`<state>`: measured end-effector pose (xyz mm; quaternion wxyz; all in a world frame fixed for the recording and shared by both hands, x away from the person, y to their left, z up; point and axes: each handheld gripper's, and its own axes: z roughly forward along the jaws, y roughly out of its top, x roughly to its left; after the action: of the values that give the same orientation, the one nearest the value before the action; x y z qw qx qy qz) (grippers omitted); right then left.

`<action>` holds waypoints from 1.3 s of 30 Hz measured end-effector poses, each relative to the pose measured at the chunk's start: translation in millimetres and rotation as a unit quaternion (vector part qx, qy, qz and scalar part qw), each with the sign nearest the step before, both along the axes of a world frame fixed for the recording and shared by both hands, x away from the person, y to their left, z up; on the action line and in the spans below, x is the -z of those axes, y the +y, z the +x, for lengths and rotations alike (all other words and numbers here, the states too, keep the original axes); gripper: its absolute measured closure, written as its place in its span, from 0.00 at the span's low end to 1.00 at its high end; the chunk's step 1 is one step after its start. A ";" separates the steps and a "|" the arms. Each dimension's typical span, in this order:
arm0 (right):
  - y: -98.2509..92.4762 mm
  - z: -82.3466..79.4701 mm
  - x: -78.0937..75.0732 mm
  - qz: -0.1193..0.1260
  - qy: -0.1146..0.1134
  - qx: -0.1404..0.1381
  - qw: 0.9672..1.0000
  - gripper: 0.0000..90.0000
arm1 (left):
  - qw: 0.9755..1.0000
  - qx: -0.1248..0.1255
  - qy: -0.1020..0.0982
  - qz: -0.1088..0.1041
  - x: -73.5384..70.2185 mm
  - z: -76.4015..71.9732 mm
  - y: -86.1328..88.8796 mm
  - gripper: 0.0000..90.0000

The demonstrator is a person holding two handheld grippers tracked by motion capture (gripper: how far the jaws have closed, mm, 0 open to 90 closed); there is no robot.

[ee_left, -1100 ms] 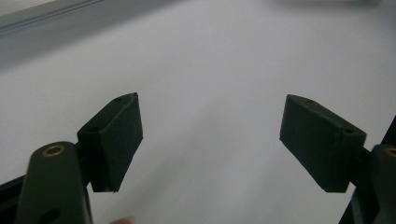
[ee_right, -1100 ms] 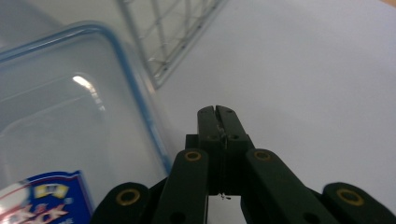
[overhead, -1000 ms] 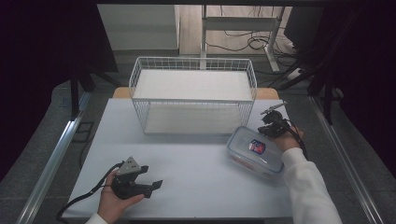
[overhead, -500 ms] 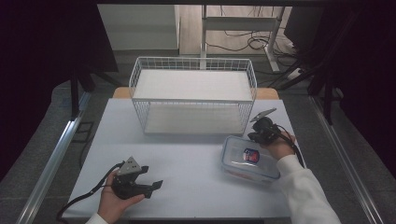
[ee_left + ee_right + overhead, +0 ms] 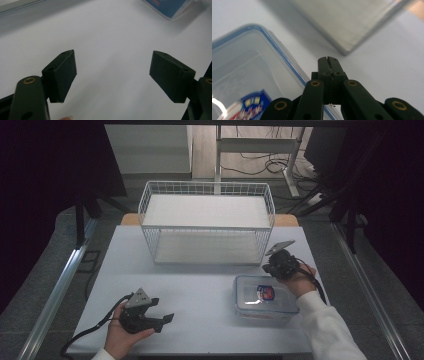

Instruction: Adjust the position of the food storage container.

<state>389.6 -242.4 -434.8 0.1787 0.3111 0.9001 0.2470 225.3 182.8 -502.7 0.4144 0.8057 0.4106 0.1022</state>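
White tabletop [image 5: 200, 290]; empty white wire basket [image 5: 207, 222] upper centre. Clear lidded plastic container with blue rim and sticker [image 5: 266, 299] lower right, contents unclear. Right gripper [image 5: 329, 60] jaws pressed together at its far edge. Left gripper [image 5: 112, 75] lower left, jaws spread, empty

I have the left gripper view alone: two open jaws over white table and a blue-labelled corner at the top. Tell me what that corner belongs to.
Observer: It's a clear lidded container lying flat on the table, on the person's right side.
Operator: Report the right gripper.
Observer: The right gripper has its jaws pressed together with nothing between them, at the container's far right edge.
Operator: Name whatever else stands on the table.
Observer: A white wire basket stands at the far side, beyond the container.
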 end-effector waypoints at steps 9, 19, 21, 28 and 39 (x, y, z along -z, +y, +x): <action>-79.6 -39.7 -12.5 0.051 -0.006 0.091 0.995 0.99 | 1.000 -0.001 -0.001 -0.006 -1.2 -2.0 -0.3 0.24; -104.3 -57.3 26.4 0.036 0.060 0.136 0.988 0.99 | 1.000 -0.002 0.004 -0.018 -1.4 3.7 0.0 0.24; -99.3 -56.6 34.3 0.028 0.075 0.127 0.989 0.99 | 1.000 -0.002 0.005 -0.019 -1.5 4.0 0.3 0.24; -98.9 -56.9 35.3 0.041 0.084 0.132 0.987 0.99 | 1.000 0.000 0.005 -0.013 -0.5 2.6 -0.6 0.24; -67.8 -55.0 38.2 0.058 0.097 0.091 0.989 0.99 | 1.000 -0.005 0.003 -0.007 -0.7 3.0 0.3 0.24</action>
<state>334.6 -310.2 -473.1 0.0944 0.4241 0.8653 0.2500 228.4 183.1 -502.1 0.4184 0.8009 0.4168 0.0988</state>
